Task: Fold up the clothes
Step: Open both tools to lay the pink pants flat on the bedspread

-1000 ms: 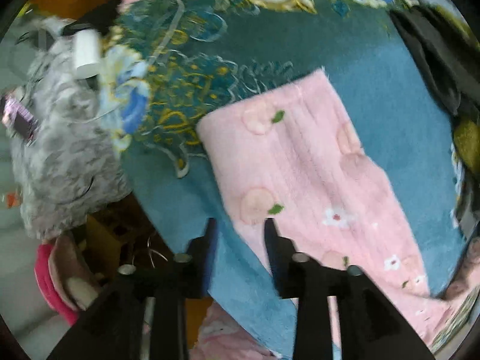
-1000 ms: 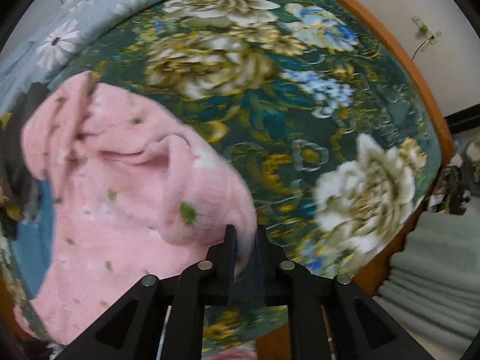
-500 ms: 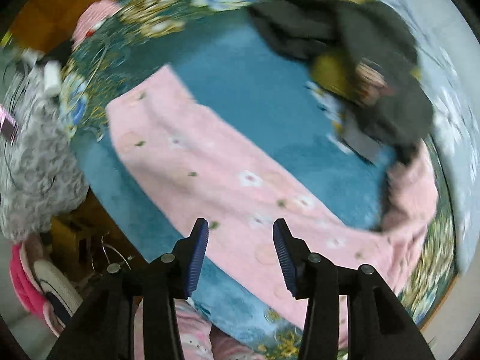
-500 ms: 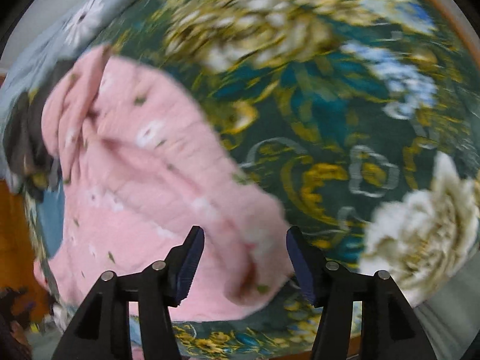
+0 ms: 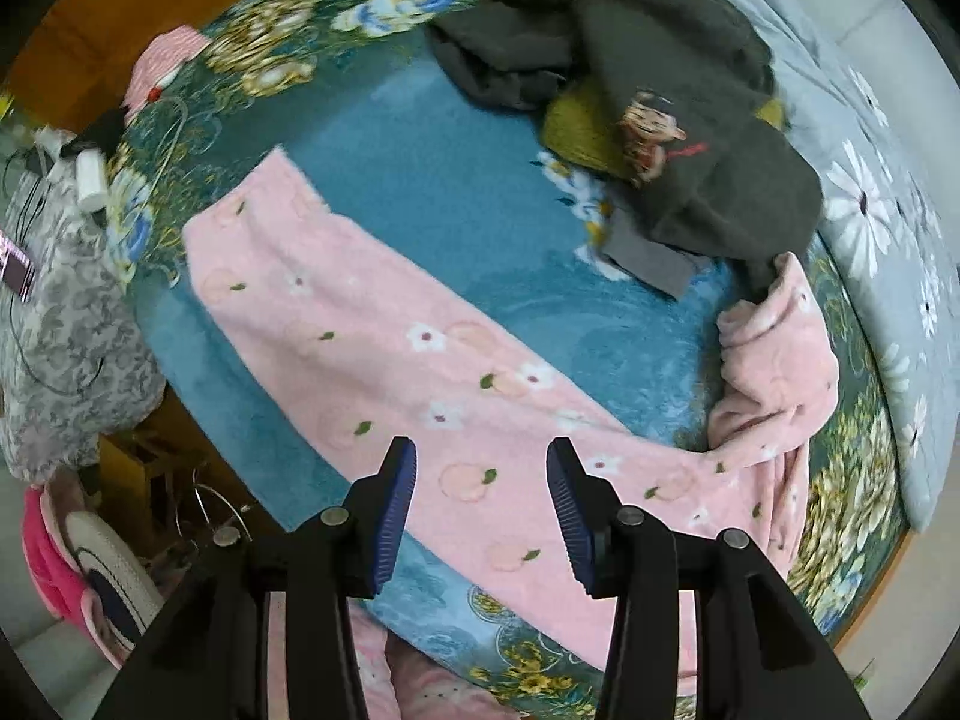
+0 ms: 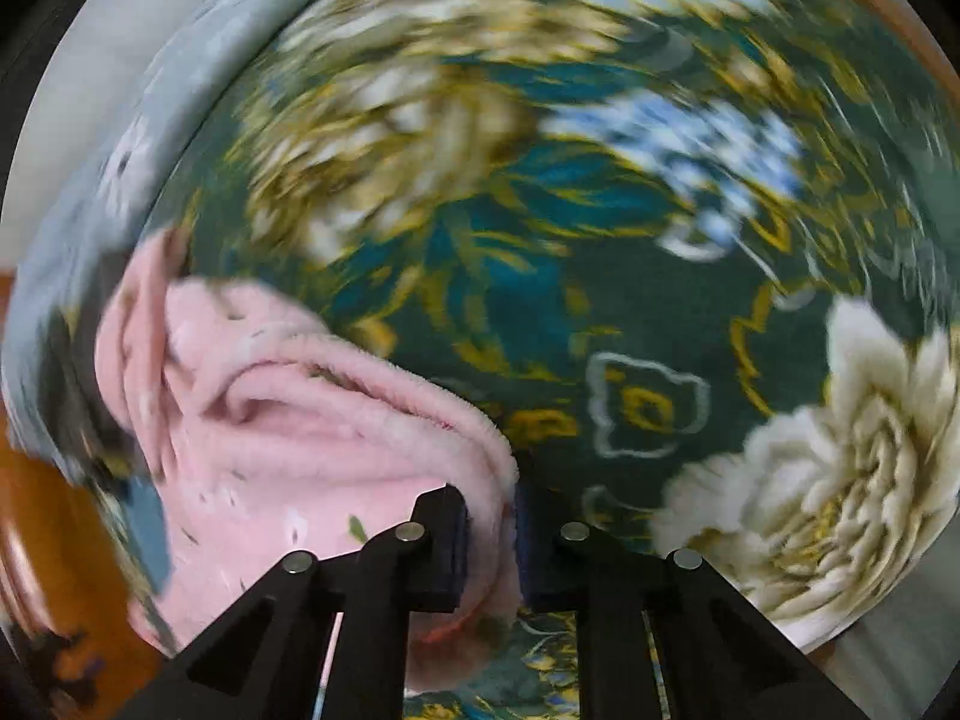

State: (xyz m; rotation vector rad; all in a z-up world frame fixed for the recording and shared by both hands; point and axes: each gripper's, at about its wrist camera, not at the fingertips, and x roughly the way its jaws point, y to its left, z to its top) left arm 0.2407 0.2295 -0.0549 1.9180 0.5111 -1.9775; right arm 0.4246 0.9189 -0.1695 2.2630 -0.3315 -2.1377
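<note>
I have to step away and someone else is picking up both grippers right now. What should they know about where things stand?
Left gripper: open, empty, hovering over the long flat part of the pink fleece garment.
Right gripper: shut on a bunched fold of the same garment's edge; this view is motion-blurred.
Layout: the garment lies as a long strip across the blue blanket on the floral bedspread, with its far end crumpled. A dark grey garment sits heaped beyond it, untouched.
Done: one end gripped.
Left: probably flatten the crumpled end, fold the pink piece, then handle the grey heap.
</note>
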